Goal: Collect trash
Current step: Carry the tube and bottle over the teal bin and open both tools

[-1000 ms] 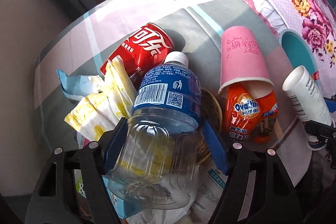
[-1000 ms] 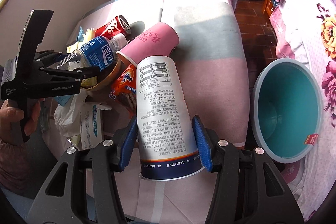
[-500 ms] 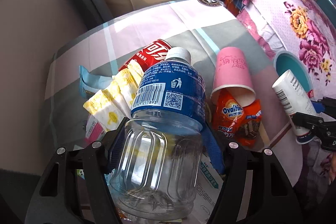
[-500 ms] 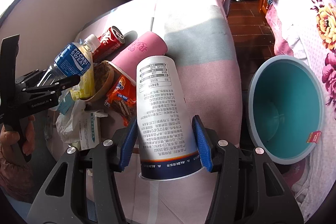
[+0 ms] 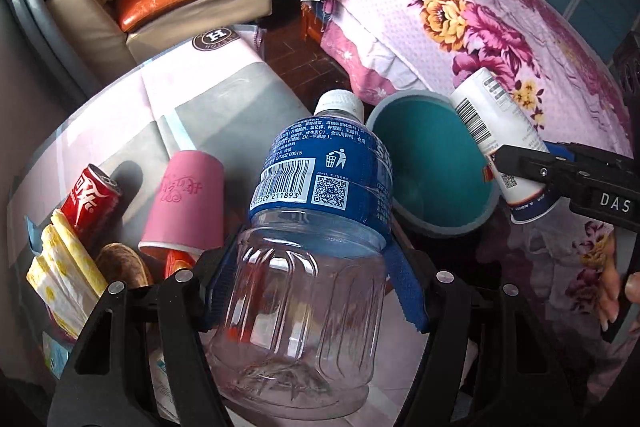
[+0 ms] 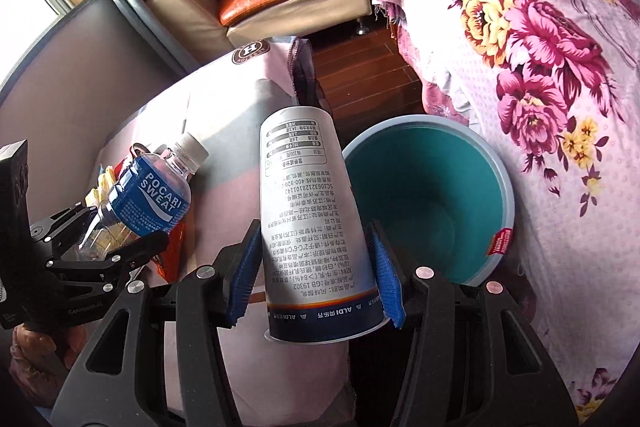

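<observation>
The clear bottle (image 5: 316, 227) is pinched by the left tool (image 5: 316, 287), cap pointed forward toward the teal bin (image 5: 432, 167) ahead. The white cup (image 6: 316, 227) is clamped by the right tool (image 6: 316, 267), long axis forward, closed base ahead, beside the bin.

Bin (image 6: 496, 187) mouth stands unobstructed; interior teal wall bare as far as visible. Flowered bedspread (image 6: 560, 75) crowds its right rim, covered table (image 6: 236, 115) edge its left, leaving a narrow strip of floor (image 6: 360, 67) beyond. Bottle (image 5: 312, 227) in left gripper (image 5: 312, 287) and cup (image 6: 316, 235) in right gripper (image 6: 316, 267) sit near the rim, apart from each other. Table's left end crowded: can (image 5: 94, 199), pink cup (image 5: 186, 203), wrappers (image 5: 64, 279).
</observation>
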A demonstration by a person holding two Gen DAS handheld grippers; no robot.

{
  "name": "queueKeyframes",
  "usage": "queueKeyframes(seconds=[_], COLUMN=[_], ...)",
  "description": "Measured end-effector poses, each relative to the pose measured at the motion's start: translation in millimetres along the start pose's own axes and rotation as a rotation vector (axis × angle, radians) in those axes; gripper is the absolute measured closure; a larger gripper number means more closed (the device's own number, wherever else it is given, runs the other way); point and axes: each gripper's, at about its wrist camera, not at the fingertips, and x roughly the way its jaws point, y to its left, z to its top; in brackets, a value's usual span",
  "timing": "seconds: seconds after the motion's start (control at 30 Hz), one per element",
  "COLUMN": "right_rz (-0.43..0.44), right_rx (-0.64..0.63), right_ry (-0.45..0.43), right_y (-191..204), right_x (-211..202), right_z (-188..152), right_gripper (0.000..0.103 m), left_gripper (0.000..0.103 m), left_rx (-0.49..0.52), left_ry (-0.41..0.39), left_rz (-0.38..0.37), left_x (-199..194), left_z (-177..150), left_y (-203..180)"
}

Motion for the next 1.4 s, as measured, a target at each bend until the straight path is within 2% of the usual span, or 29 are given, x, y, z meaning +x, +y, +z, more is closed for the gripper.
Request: queueKeyframes(seconds=[0.27,0.5,0.6,0.73,1.0,1.17,1.4], right_rz=[-0.092,-0.112,-0.110,-0.105,-0.097,-0.096,-0.093], right_rx=[0.118,0.145,0.155,0.158,0.159,0.147,0.137], right_ry=[0.004,0.028,0.034,0.045,0.054,0.077,0.112], right_y=[-76,-98,-101,-102,-102,-95,-80], right_x=[1,14,18,24,25,34,47], right_z=[-2,-4,-5,-4,-4,-5,-5], right_gripper=[0.053,0.053,0.053,0.053,0.053,0.053,0.052], left_gripper=[0.035,0.034,0.033,0.029,0.028,0.016,0.013], left_rx=[0.128,0.171,0.191,0.183,0.134,0.090,0.004], left_ry=[0.090,0.157,0.148,0.152,0.127,0.087,0.056], left_rz=[-0.062,-0.086,-0.068,-0.084,-0.093,-0.078,-0.107], left_x=[76,111,113,112,100,84,62], left_z=[24,34,31,31,28,21,11], left_y=[-78,-106,-110,-109,-95,-79,-48])
